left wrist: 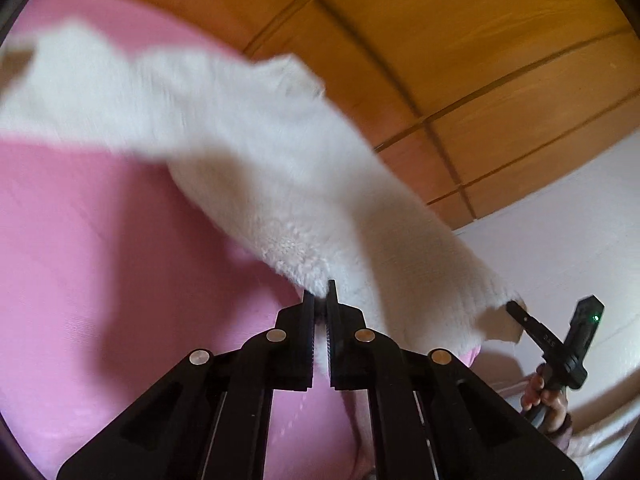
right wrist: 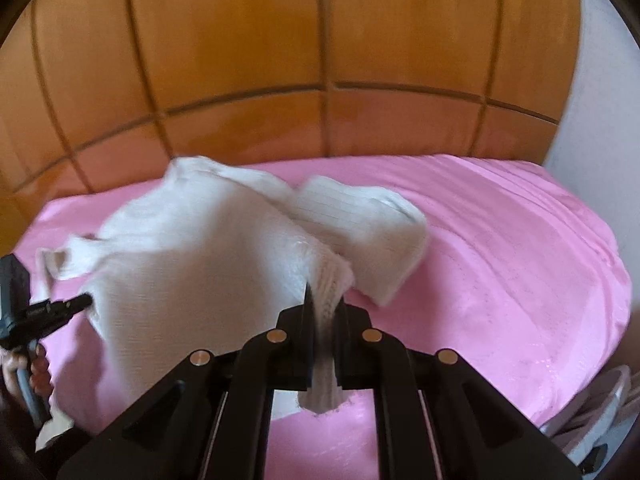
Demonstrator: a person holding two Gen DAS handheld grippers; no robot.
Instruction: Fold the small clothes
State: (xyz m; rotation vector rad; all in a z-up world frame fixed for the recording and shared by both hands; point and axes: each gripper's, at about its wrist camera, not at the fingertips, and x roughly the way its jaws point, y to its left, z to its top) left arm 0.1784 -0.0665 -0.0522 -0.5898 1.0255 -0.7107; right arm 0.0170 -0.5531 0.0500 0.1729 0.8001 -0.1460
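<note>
A: Pink bedsheet [right wrist: 500, 240] under a panelled wooden headboard [right wrist: 312, 60]; which item is being worked?

B: One white knit sweater [right wrist: 180, 248], lifted partly off the sheet on the side away from the headboard, its far part resting on the sheet near the headboard.

A: How is it held?

B: By two edges. The right gripper [right wrist: 325, 308] has its jaws clamped on a ribbed band of the sweater, which hangs through between them. The left gripper [left wrist: 320, 300] has its jaws together on a fluffy fold; a thin tuft shows between the pads.

A: Why two grips apart?

B: Probably to spread the sweater taut between them, so it can be laid flat before folding.

A: Its look?

B: Soft, fuzzy, cream-white, ribbed at hem and cuff; one sleeve [right wrist: 360, 224] lies doubled toward the headboard. Edges are motion-blurred in the left wrist view.
</note>
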